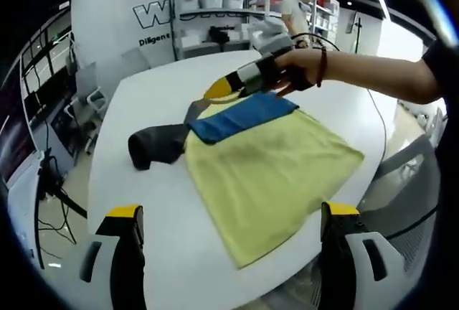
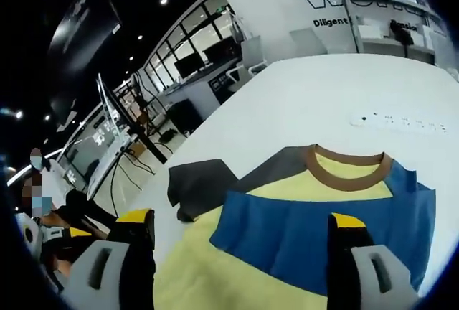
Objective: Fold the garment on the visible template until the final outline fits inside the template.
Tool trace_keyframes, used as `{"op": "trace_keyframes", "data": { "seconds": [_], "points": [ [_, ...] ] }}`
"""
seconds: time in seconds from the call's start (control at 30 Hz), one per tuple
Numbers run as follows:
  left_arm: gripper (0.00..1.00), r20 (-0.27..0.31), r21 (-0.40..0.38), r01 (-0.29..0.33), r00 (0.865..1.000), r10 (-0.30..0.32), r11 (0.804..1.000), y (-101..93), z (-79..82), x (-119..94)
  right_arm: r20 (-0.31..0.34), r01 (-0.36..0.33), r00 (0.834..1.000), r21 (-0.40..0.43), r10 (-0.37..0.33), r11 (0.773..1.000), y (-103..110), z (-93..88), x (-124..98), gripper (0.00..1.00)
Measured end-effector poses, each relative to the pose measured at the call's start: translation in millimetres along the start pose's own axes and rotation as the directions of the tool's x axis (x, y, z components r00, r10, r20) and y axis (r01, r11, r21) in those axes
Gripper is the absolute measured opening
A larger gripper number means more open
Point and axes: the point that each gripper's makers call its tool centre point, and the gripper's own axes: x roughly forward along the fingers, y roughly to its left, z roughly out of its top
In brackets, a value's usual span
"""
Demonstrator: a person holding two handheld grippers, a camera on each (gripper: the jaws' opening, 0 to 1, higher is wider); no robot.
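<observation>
Yellow cloth covers most of the shirt (image 1: 269,170), which lies flat on the white tabletop (image 1: 143,102), its hem reaching toward the near edge. In the left gripper view one blue sleeve (image 1: 244,118) is folded in across the far part of the yellow body, and a dark grey sleeve (image 1: 154,145) sticks out to the left, bunched at its end.

The left hand-held gripper (image 1: 233,252) hangs over the near edge with its two yellow-tipped jaws wide apart and nothing between them. The right hand-held gripper (image 1: 219,91) is at the far end of the shirt, by the collar, with a person's hand (image 1: 297,69) around it; whether its yellow tips touch the cloth I cannot tell from here.

In the right gripper view the right hand-held gripper (image 2: 244,252) has its jaws spread, empty, over the blue sleeve (image 2: 323,235). Beyond it the brown collar (image 2: 348,170) curves (the neck opening faces away from the camera), and the grey sleeve (image 2: 201,188) lies to the left on the tabletop (image 2: 323,87).

Far off stand metal shelves (image 1: 215,16) with white bins, and a person (image 1: 294,12) beside them.
</observation>
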Motion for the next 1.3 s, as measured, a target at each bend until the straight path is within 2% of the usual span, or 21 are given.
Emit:
{"op": "trace_keyframes", "data": {
  "seconds": [0.37, 0.53, 0.63, 0.73, 0.9, 1.07, 1.17, 1.3],
  "points": [
    [0.99, 0.011, -0.008, 0.017, 1.0, -0.017, 1.0, -4.6, 6.4, 6, 0.029, 0.068, 0.997, -0.021, -0.068, 0.997, -38, -3.9, -45, 0.99],
    [0.99, 0.014, -0.011, 0.026, 1.0, -0.025, 1.0, -7.5, 7.3, 9, 0.021, 0.132, 0.991, -0.016, -0.132, 0.991, -65, -17.4, -65, 0.99],
    [0.99, 0.009, -0.002, 0.034, 0.999, -0.033, 0.999, -11.2, 7.9, 12, 0.012, 0.208, 0.978, -0.046, -0.208, 0.977, -88, -29.7, -80, 0.98],
    [0.99, 0.014, 0.002, 0.038, 0.999, -0.038, 0.999, -13.4, 9.3, 13, 0.0, 0.226, 0.974, -0.018, -0.226, 0.974, -99, -39.7, -89, 0.97],
    [0.99, 0.01, 0.007, 0.048, 0.999, -0.048, 0.999, -17.1, 9.8, 16, -0.002, 0.264, 0.965, 0.018, -0.264, 0.964, -115, -47.3, -97, 0.96],
    [0.99, 0.007, 0.01, 0.05, 0.999, -0.05, 0.999, -17.9, 9.2, 16, -0.003, 0.267, 0.964, 0.052, -0.268, 0.962, -123, -55.1, -100, 0.93],
    [0.99, 0.006, 0.007, 0.046, 0.999, -0.046, 0.999, -16.7, 8.2, 15, -0.011, 0.28, 0.96, 0.056, -0.28, 0.958, -128, -61.9, -102, 0.89],
    [0.99, 0.007, 0.005, 0.043, 0.999, -0.043, 0.999, -15.5, 7.0, 16, -0.007, 0.327, 0.945, 0.049, -0.327, 0.944, -144, -70.8, -106, 0.77]
  ]
}}
